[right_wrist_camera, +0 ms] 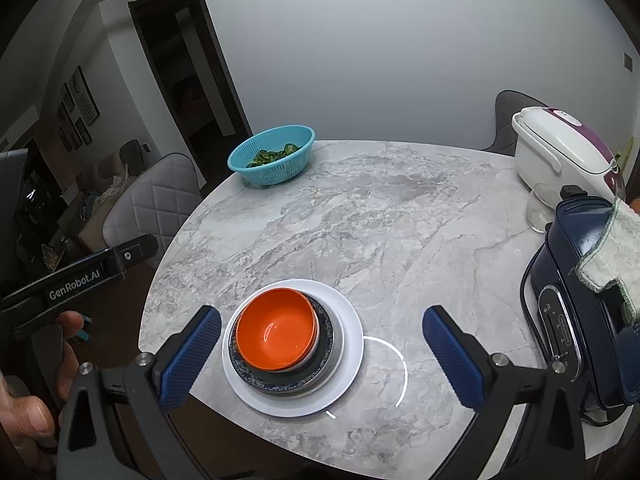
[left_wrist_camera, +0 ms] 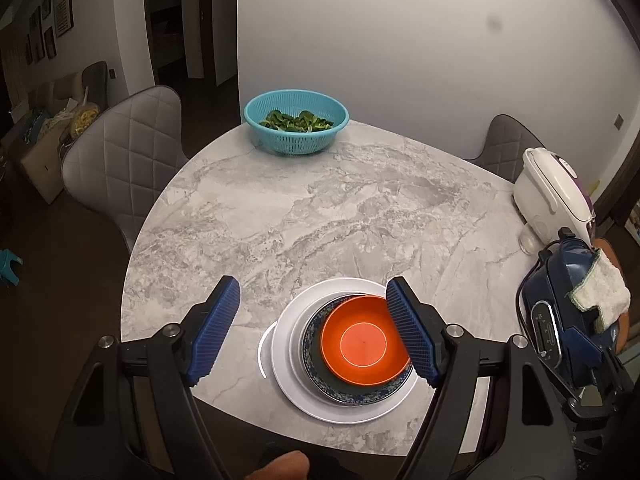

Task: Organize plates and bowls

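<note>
- Left gripper (left_wrist_camera: 314,330): jaws wide apart, holding nothing; the orange bowl (left_wrist_camera: 362,342) sits below, toward its right jaw.
- Right gripper (right_wrist_camera: 320,356): jaws spread wide, empty; the stack lies below, by its left jaw.
- The bowl rests in a dark patterned dish (left_wrist_camera: 320,376) on a white plate (left_wrist_camera: 288,364) on the tabletop (left_wrist_camera: 320,208); stacking looks done.
- Next move, likely: pull clear, or find further dishes; none show.
- Beyond both jaws: a teal colander (left_wrist_camera: 295,126) with greens.
- Only the right view shows the hand (right_wrist_camera: 48,380) on the left tool.
</note>
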### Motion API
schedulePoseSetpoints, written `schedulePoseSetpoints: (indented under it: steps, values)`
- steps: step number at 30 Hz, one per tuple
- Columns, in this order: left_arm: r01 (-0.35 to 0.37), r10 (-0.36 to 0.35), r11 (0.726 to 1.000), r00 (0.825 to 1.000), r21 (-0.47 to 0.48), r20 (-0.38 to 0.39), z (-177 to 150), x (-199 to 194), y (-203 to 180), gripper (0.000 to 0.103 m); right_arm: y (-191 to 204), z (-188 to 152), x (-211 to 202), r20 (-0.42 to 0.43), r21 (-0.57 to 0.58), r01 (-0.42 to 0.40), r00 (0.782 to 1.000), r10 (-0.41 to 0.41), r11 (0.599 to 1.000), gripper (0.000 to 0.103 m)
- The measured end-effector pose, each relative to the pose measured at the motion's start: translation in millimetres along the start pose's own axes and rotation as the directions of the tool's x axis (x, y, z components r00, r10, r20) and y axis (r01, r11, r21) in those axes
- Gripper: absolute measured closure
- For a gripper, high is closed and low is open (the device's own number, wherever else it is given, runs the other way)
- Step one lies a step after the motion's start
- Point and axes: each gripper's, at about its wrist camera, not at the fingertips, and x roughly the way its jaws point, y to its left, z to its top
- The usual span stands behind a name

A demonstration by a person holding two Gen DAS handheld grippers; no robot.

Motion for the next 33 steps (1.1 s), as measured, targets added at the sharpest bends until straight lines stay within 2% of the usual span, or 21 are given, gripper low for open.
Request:
schedulePoseSetpoints:
  steps: [7,16,33]
  values:
    - [-0.039,0.04,0.998,0.999,0.048,-0.033,-16.0,14.5,-2.2,0.028,4.4,-2.8,12.6,-0.041,-0.016,0.061,0.997,-0.061,0.998,0.0]
    - [-0.061,0.066,0.997,0.991,0.045,-0.113,-27.2,37.6,-2.1,0.028,12.1,-2.0,31.1,-0.072,-0.067,0.168,0.982,-0.173,0.983,0.0]
    - [-0.085,0.091,0.995,0.987,0.05,-0.132,-28.0,49.7,-6.7,0.028,21.5,2.6,44.2,-0.084,-0.089,0.207,0.973,-0.214,0.974,0.0]
